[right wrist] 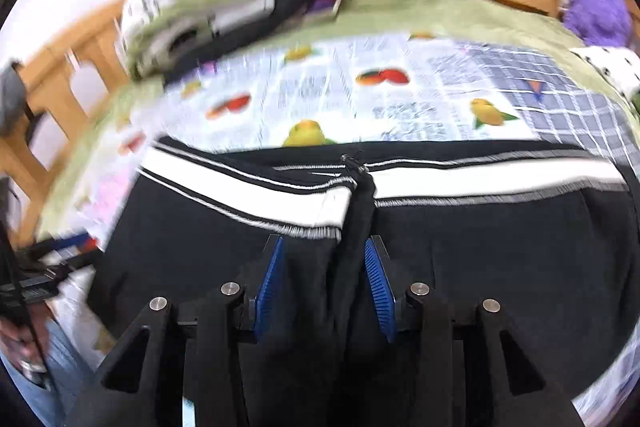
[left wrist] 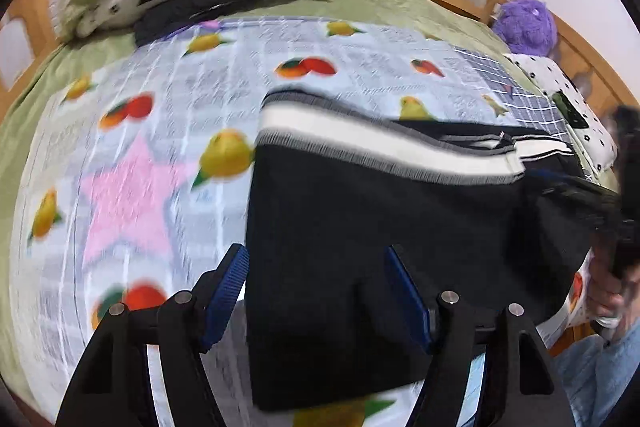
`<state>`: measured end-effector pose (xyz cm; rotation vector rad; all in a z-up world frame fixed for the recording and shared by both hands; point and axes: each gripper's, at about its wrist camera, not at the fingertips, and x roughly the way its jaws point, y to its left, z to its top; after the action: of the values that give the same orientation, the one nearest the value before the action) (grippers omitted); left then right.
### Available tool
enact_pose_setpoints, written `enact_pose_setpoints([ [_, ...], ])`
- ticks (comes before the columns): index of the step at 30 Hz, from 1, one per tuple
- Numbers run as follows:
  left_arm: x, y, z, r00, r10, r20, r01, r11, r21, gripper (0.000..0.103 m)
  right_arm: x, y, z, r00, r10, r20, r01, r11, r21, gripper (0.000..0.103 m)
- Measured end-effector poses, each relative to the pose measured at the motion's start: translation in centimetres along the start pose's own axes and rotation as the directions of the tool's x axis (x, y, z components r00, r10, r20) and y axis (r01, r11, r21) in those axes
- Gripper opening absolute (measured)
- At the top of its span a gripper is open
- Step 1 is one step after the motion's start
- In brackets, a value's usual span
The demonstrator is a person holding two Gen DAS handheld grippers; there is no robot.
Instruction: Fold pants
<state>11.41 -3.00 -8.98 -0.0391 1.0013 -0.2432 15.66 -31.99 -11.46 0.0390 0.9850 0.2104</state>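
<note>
A: Hanging just ahead of the lens: left hand-held gripper [left wrist: 316, 291], blue ribbed pads spread wide, edge of the black knit pants with a white-striped waistband [left wrist: 360, 211] lying between them, unpinched.

B: Right hand-held gripper [right wrist: 324, 283] standing part-open over the bunched middle seam, not pressing. Pants lying folded on the fruit-print quilt [left wrist: 160, 131] of the bed.

A: Looking soft, light, floppy, likely slumping if lifted by one spot. Worth pinching at the thicker waistband.

B: Seeing no containers anywhere.
</note>
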Motion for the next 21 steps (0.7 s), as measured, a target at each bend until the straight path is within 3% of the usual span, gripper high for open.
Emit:
enact_pose_setpoints([
  [4, 2.1, 0.4, 2.8, 0.997, 0.072, 0.021, -0.072, 0.997, 0.020, 0.068, 5.1, -1.1, 0.3, 0.992, -0.018, -0.123, 0.019, 1.000, 0.005, 0.043],
  [5, 2.7, 0.8, 2.7, 0.997, 0.073, 0.027, -0.073, 0.997, 0.002, 0.068, 5.8, -1.4, 0.1, 0.992, -0.004, -0.122, 0.006, 1.000, 0.015, 0.038],
  [7, 3.8, 1.9, 1.8, 0.998, 0.053, 0.026, -0.052, 0.998, -0.046, 0.068, 4.9, -2.2, 0.2, 0.999, 0.015, -0.041, -0.014, 1.000, 0.022, 0.019],
  [9, 4.6, 2.5, 1.0, 0.999, 0.050, -0.003, -0.050, 0.996, -0.077, 0.068, 3.3, -3.0, 0.8, 0.998, 0.051, 0.036, -0.052, 0.998, 0.029, 0.018],
  [10, 4.7, 2.6, 0.9, 0.999, 0.050, -0.010, -0.051, 0.996, -0.077, 0.068, 3.0, -3.4, 0.9, 0.997, 0.055, 0.057, -0.058, 0.998, 0.038, 0.018],
  [12, 4.3, 2.4, 0.9, 0.998, 0.058, 0.023, -0.057, 0.996, -0.068, 0.068, 4.7, -3.7, 0.8, 0.999, 0.044, 0.000, -0.044, 0.998, 0.045, 0.019],
  [13, 4.2, 2.2, 1.1, 0.997, 0.065, 0.032, -0.063, 0.996, -0.060, 0.068, 6.0, -3.5, 0.5, 0.999, 0.031, -0.043, -0.030, 0.999, 0.040, 0.026],
  [15, 4.3, 1.8, 1.1, 0.997, 0.067, 0.023, -0.066, 0.997, -0.039, 0.068, 6.4, -2.8, 0.3, 0.999, 0.000, -0.034, -0.001, 1.000, -0.012, 0.030],
  [17, 4.3, 1.3, 0.6, 0.998, 0.065, 0.003, -0.065, 0.998, -0.022, 0.068, 5.4, -2.3, 0.6, 0.998, -0.030, -0.049, 0.028, 0.999, -0.047, 0.033],
  [21, 2.6, 0.8, -0.9, 0.998, 0.049, 0.027, -0.049, 0.999, -0.008, 0.068, 0.8, -2.6, -1.1, 1.000, -0.010, 0.029, 0.010, 1.000, -0.017, 0.033],
])
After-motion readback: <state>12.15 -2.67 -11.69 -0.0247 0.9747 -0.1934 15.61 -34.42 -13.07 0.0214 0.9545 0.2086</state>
